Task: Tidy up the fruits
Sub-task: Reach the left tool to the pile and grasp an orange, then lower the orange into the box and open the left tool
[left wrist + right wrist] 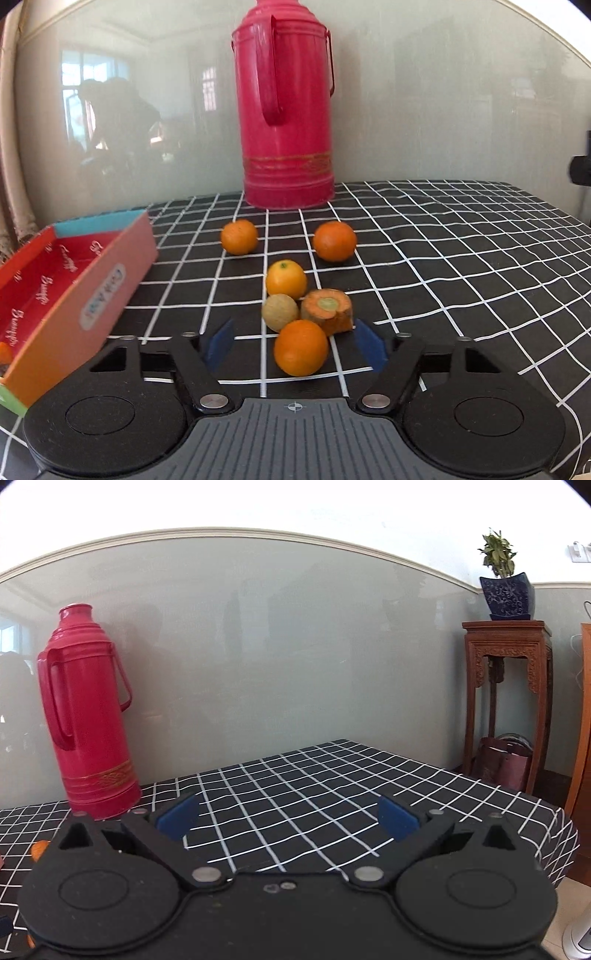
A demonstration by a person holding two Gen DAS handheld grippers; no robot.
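The left tongs [295, 341] are held wide open, low over the tabletop [443, 266], which is covered with a black cloth with white lines. A near orange [301, 347] is seen between the two blue fingers [219, 343], but it is not touched by either one. Just past this orange, a small brown round fruit [280, 312] and a cut piece of carrot [327, 310] are found side by side. The carrot piece lies very close to the right finger. A yellow-orange fruit [286, 278] sits right behind those two. Farther ahead, two more oranges are seen apart from each other, one on the left [239, 236] and one on the right [334, 240]. A tall red flask [284, 110] stands upright behind them, by the wall.

To the left of the left tongs, an open box [107, 280] with a red inside is placed at a slant on the cloth. A bit of something orange [4, 352] can be seen at the edge of the picture, by the box's near end, but what it is cannot be told.

The right tongs [288, 818] are also held wide open, and nothing is held between them. Only checked cloth is seen ahead of them. The red flask is seen far to their left. A wooden stand [508, 701] with a potted plant [506, 590] on top is seen off to their right, past the tabletop's edge.
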